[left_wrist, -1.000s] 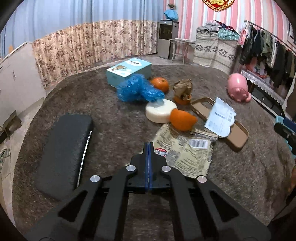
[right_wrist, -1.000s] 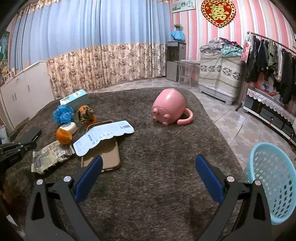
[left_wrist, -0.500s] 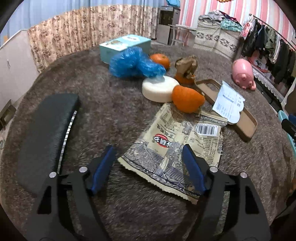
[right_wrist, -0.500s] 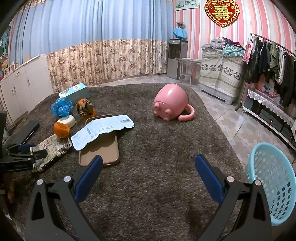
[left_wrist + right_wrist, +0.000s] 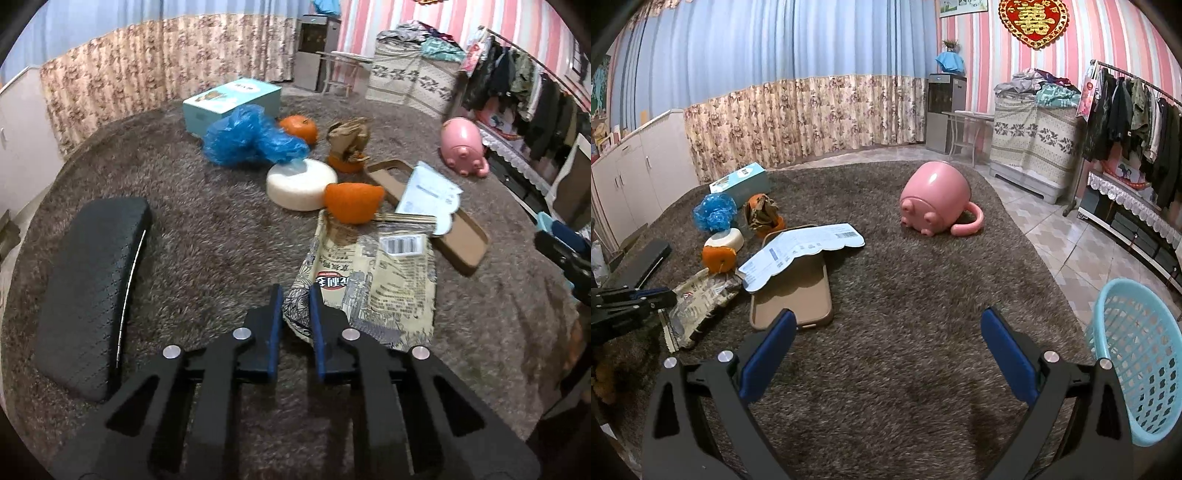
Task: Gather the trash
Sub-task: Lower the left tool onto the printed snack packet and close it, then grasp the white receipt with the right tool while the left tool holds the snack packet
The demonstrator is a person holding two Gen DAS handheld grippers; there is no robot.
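Two grippers are working over a brown shaggy rug strewn with clutter. The left gripper is angling steeply down at the rug, its jaws closing around the near corner of a snack wrapper; a narrow gap is showing beside the blue pads, so whether they are already pinching the corner is hard to say. The right gripper is hovering lower-angled over bare rug, its jaws spreading wide with nothing between them.

The wrapper is lying flat, beige with dark printing, a red logo and a white barcode label, its near edge lifting slightly. An orange peel is sitting on its far end, beside a white disc. Just right of it a paper slip is overlapping a tan phone case. A black case is lying to the left. A pale blue basket is standing off the rug at the right.
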